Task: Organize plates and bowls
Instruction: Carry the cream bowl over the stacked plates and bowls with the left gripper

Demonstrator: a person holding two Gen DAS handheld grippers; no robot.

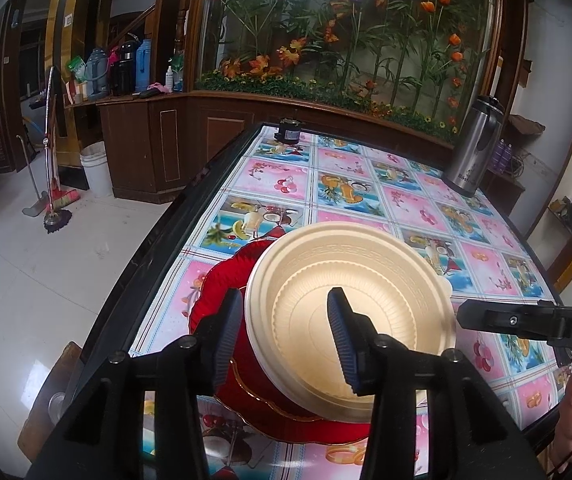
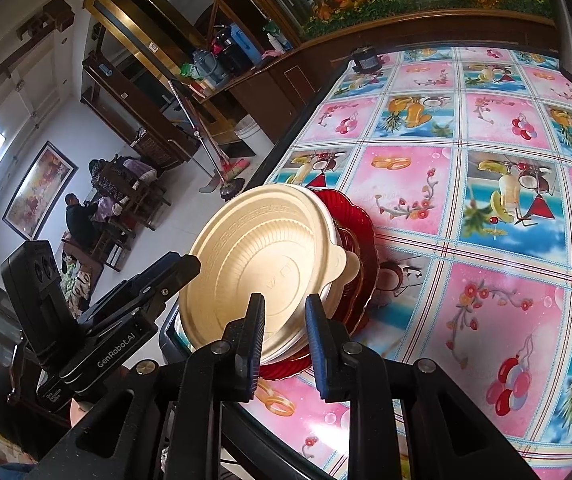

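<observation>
The stacking looks nearly finished. The cream bowl (image 1: pixel 350 316) sits on top of the red plates (image 1: pixel 222 288), and this pile stands near the table (image 1: pixel 366 168) edge closest to the person. In the right wrist view a second pale rim seems to lie just under the cream bowl, so more than one bowl may be nested.

The left hand-held gripper (image 1: pixel 286 336) is partly open; its two fingers stand on either side of the bowl's rim and the pads do not press on it. The right hand-held gripper (image 2: pixel 285 340) is narrowly open with the near rim between its fingers; I cannot tell whether it pinches the rim.

What is left, I judge, is to draw back both grippers.

Far beyond the pile stand a steel thermos (image 1: pixel 474 148) and a small dark jar (image 1: pixel 289 131), both well apart from it. Nothing blocks the way.
</observation>
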